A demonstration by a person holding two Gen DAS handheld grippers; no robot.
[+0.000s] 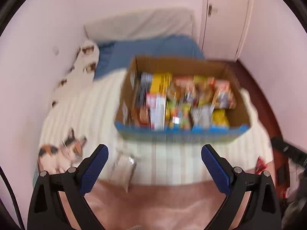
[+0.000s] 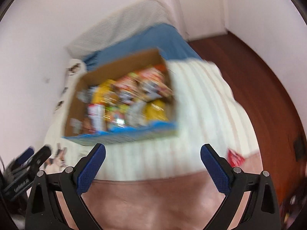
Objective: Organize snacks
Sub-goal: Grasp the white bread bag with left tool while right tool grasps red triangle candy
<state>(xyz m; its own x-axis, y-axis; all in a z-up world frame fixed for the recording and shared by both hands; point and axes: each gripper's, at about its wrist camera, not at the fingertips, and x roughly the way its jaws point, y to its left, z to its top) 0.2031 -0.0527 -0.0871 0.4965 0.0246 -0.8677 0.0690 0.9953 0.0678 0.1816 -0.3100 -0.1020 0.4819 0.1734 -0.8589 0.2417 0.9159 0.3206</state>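
A cardboard box point(image 1: 132, 88) with a blue-printed front edge stands on a bed, packed with several upright snack packets point(image 1: 180, 99) in yellow, red and orange. The same box point(image 2: 74, 113) shows in the right wrist view, with its snack packets point(image 2: 130, 99) blurred. A clear, pale packet point(image 1: 123, 167) lies on the white blanket in front of my left gripper point(image 1: 154, 151), which is open and holds nothing. My right gripper point(image 2: 153, 151) is also open and holds nothing, above the blanket short of the box. A red packet point(image 2: 235, 158) lies at the blanket's right edge.
The bed carries a ribbed white blanket point(image 1: 92, 103), a pink cover point(image 1: 153, 201) nearest me, a blue sheet point(image 1: 149, 48) and a pillow point(image 1: 142, 23). A cat-print cushion point(image 1: 61, 153) lies left. Pink walls, a white door point(image 1: 226, 17) and dark wooden floor point(image 2: 259, 88) surround it.
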